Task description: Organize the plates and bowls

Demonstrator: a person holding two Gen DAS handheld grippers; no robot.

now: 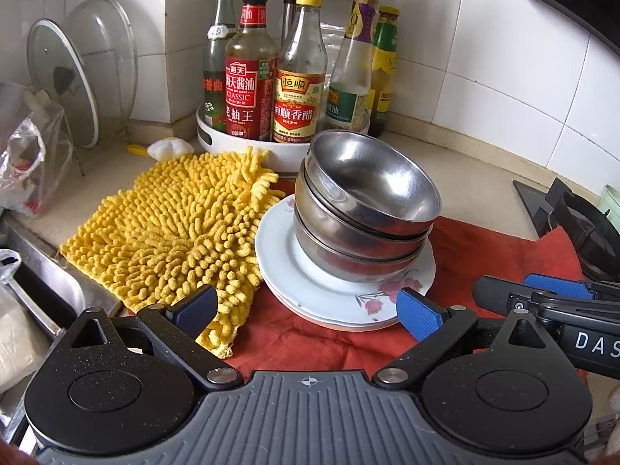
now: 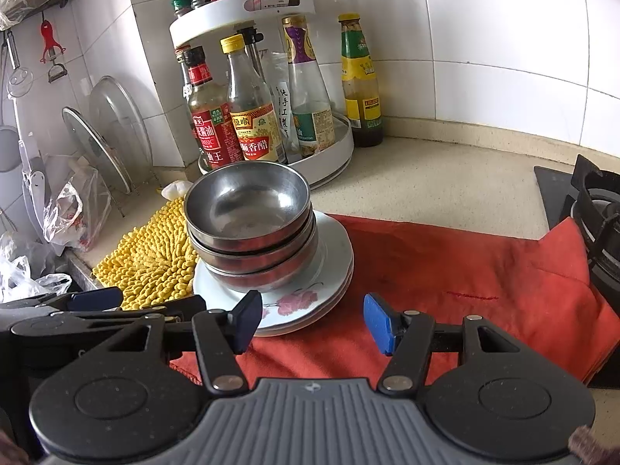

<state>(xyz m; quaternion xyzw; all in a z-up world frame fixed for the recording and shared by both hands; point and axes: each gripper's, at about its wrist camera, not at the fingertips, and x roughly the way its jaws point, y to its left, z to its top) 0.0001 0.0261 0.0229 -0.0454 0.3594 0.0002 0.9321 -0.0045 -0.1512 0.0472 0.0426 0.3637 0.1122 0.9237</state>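
**Stacked on the counter, nothing in hand**

Three steel bowls [image 1: 364,209] nested one inside another, the top one tilted a little in the left wrist view. Seated on a small pile of white flowered plates [image 1: 333,290], at least two by the rims showing, perhaps three; hard to count from the edges alone. All of it resting on a red cloth [image 2: 484,271] spread over the counter, just beside a yellow chenille mat [image 1: 174,228] and in front of a white turntable rack of sauce bottles [image 1: 248,143].

Left gripper [image 1: 306,310] hovering low at the near rim of the plates, jaws spread wide, holding nothing. Right gripper [image 2: 312,321] likewise open and empty, positioned just to the right of the plates over the red cloth. No contact with crockery by either tool.

Judged as nearly finished, if gathering into one stack is the whole aim: no loose bowl or plate visible elsewhere on the counter in either view. Possibly left to do: straightening the tilted top bowl, squaring the plate edges, or carrying the stack somewhere. No destination such as a shelf or cupboard shown, only glass lids [image 1: 77,73] standing in a wire rack by the sink.
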